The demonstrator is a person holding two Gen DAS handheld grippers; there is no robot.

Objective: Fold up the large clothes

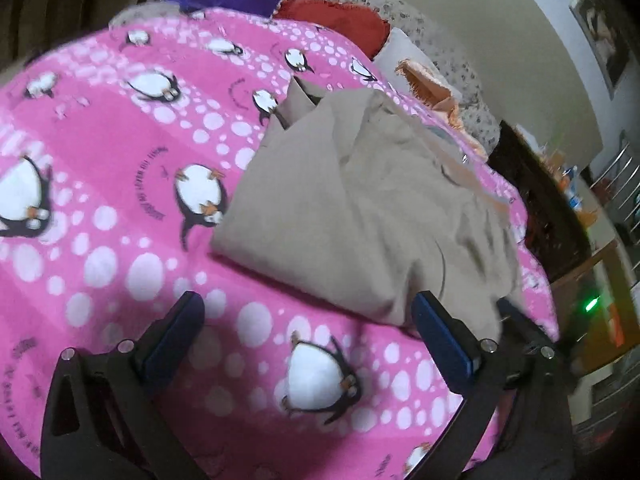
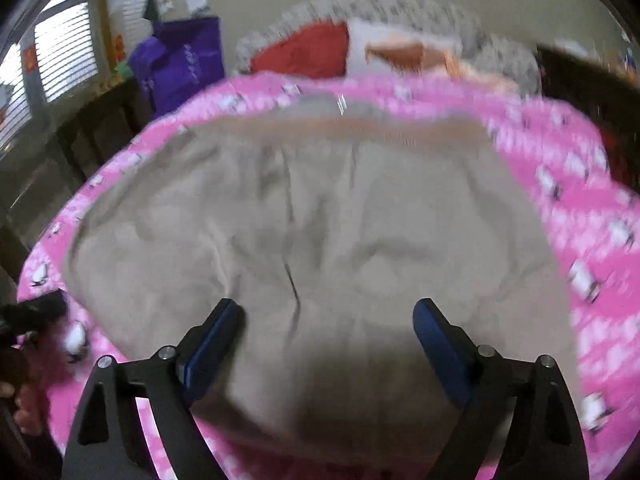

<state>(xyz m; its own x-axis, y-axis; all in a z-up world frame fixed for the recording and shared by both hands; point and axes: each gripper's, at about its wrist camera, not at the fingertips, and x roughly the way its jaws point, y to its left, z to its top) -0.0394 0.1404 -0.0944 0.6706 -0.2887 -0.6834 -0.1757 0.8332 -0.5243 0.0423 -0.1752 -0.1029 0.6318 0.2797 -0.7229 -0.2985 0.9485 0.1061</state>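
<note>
Underneath, a pink penguin blanket (image 1: 120,240) bears beige clothing (image 1: 360,208); cream wall (image 1: 460,0) behind.

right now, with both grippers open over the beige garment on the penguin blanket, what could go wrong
1. The beige garment lies bunched and creased, so a pinch by the right gripper may catch several layers and fold it crooked.
2. The left gripper hangs over the pink penguin blanket beside the garment's edge; closing here could grab blanket instead.
3. Both views are blurred, so aim may be off.
</note>
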